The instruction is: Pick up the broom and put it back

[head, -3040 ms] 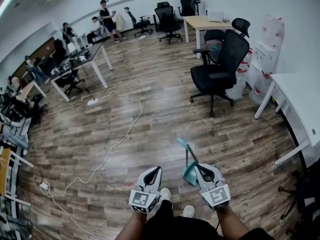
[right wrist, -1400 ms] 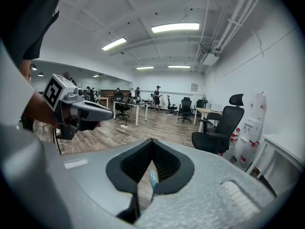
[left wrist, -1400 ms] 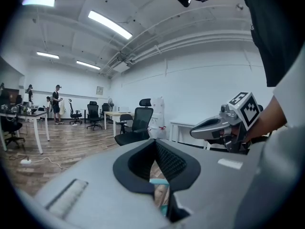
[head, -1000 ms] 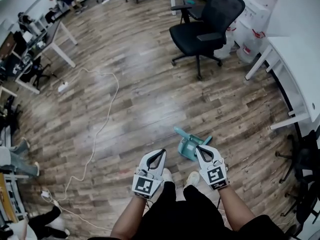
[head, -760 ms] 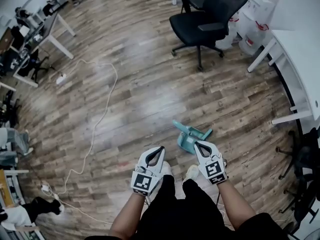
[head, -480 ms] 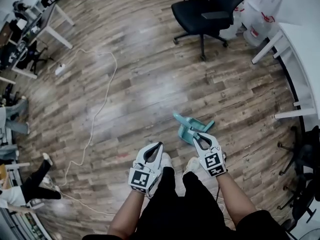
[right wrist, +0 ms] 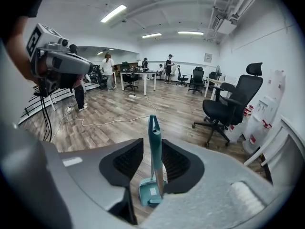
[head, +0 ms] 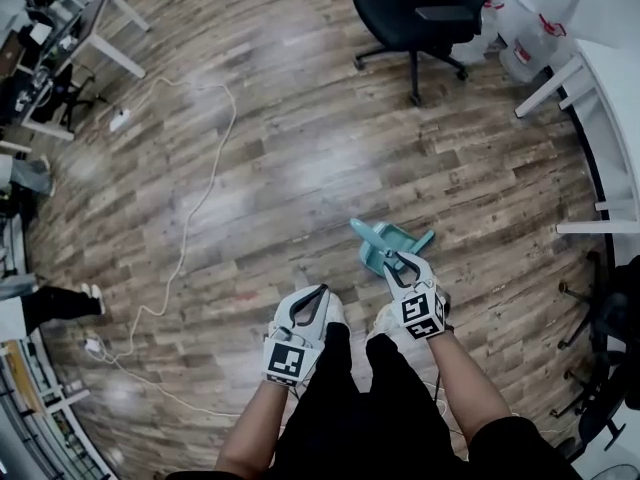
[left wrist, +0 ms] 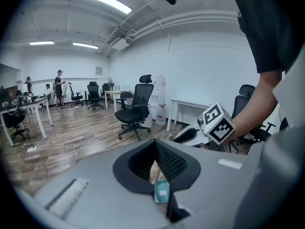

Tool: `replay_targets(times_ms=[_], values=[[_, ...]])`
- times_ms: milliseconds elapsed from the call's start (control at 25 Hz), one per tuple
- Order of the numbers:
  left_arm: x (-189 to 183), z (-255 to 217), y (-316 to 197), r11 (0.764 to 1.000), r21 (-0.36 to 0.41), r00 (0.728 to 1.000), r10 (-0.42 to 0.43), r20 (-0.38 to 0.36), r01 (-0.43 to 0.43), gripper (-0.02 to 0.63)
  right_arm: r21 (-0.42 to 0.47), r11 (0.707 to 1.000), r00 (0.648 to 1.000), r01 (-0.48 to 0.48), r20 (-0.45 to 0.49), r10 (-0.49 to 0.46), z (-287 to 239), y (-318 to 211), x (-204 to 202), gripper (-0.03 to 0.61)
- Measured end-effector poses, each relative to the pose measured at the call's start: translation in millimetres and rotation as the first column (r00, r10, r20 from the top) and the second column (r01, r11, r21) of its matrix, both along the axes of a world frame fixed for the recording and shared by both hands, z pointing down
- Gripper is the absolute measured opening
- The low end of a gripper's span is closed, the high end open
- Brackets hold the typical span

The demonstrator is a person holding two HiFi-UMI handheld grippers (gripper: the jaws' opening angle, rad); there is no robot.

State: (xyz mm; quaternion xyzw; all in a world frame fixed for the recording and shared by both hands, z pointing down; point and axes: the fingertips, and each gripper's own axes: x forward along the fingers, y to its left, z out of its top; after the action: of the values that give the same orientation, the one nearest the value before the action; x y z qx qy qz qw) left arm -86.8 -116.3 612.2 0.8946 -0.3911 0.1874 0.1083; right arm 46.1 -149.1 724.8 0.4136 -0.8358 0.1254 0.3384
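A teal broom (head: 372, 236) stands upright, clipped into its teal dustpan (head: 388, 249), on the wood floor just ahead of the person's feet. In the right gripper view the broom's handle (right wrist: 154, 151) rises between the jaws of my right gripper (right wrist: 152, 143). These jaws are opening and the pads no longer press on the handle. In the head view my right gripper (head: 402, 261) sits right behind the set. My left gripper (head: 322, 290) hangs to the left of it, shut and holding nothing, with the dustpan (left wrist: 161, 192) showing below its jaws.
A black office chair (head: 420, 13) stands farther out on the floor. A white desk (head: 612, 118) lines the right side. A white cable (head: 200, 198) snakes across the floor at left to a power strip (head: 117, 120). The person's shoes (head: 336, 314) are right under the grippers.
Both grippers have sunk toward the floor. The right gripper's jaws have spread apart from the broom handle. The head view has tilted further down.
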Motion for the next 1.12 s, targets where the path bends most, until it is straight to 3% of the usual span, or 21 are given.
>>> replay_targets(times_ms=[280,440,640,880,1120], values=[[-2,8,7,0.999,-0.033,1.0,-0.014,-0.001,0.014,0.018,-0.019,1.0,1.0,-0.006,-0.02,0.006,14,-12,-2,0.129],[-5,6,6,0.999,-0.033,1.0,-0.021,-0.009,0.02,0.018,0.005,1.0,0.999,0.015,-0.052,-0.014,16,-12,-3,0.094],[-8,12,10,0.999,-0.04,0.999,-0.013,0.037,0.015,0.018,0.029,0.999,0.998,0.02,-0.055,-0.018,15,-10,-3,0.089],[-11,12,12,0.999,-0.042,0.999,-0.018,0.038,0.019,0.018,0.037,0.999,0.999,0.005,-0.051,-0.003,14,-8,1,0.087],[-15,10,6,0.996,-0.07,0.998,-0.065,-0.028,0.063,0.018,0.03,0.999,0.998,-0.01,-0.055,0.012,13,1,5,0.087]])
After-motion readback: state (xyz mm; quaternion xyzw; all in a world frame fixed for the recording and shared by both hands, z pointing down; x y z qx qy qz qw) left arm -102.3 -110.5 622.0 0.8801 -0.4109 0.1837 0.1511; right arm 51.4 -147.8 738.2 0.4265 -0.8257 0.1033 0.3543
